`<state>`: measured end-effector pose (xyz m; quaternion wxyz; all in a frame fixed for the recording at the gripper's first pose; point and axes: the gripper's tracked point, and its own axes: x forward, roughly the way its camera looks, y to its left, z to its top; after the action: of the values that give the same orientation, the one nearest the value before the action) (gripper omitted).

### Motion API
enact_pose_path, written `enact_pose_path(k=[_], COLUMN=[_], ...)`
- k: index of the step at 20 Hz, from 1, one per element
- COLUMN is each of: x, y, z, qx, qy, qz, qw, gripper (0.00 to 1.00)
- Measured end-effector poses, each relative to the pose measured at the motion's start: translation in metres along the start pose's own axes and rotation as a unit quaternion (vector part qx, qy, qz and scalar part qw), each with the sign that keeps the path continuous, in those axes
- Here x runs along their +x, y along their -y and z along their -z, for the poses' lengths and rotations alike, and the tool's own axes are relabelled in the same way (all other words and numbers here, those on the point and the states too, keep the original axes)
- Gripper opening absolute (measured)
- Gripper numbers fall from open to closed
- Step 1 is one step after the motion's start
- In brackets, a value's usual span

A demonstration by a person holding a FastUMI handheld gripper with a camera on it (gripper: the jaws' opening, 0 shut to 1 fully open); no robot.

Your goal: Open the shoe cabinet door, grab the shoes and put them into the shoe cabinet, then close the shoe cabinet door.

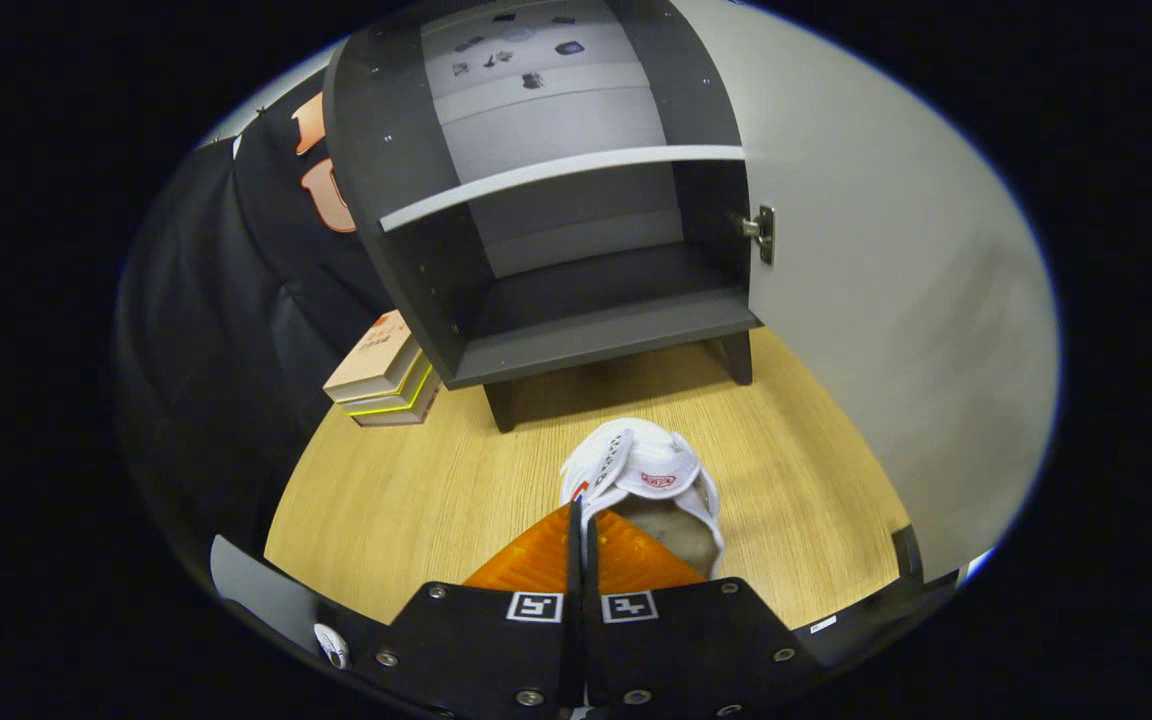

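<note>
My gripper (581, 512) is shut on the white shoe (651, 470), with both fingers pinching the shoe's left collar edge. The shoe's opening faces me and its tongue and toe point away, towards the cabinet. Whether the shoe rests on the wooden floor (406, 500) or hangs above it, I cannot tell. Beyond the shoe stands the dark grey shoe cabinet (596, 340) on short legs. Its lower compartment is bare, and a lighter shelf (556, 180) crosses it higher up. The light grey cabinet door (886, 300) is swung wide to the right on its hinge (761, 230).
A small stack of books (386, 375) lies on the floor against the cabinet's left side. The black booth cloth (226, 330) hangs on the left.
</note>
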<state>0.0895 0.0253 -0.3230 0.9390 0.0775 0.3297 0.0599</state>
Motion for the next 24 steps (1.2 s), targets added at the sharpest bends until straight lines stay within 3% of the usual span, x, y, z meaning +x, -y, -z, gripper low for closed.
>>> enact_pose_path(k=[12, 19, 24], x=[-0.08, -0.086, -0.06], y=[-0.034, -0.051, -0.063], z=[-0.133, -0.225, -0.287], qx=[-0.045, -0.083, -0.096], qy=[0.126, 0.199, 0.228], qz=[-0.035, -0.048, -0.056], qw=[0.99, 0.975, 0.967], gripper=[0.0, 0.0, 0.0])
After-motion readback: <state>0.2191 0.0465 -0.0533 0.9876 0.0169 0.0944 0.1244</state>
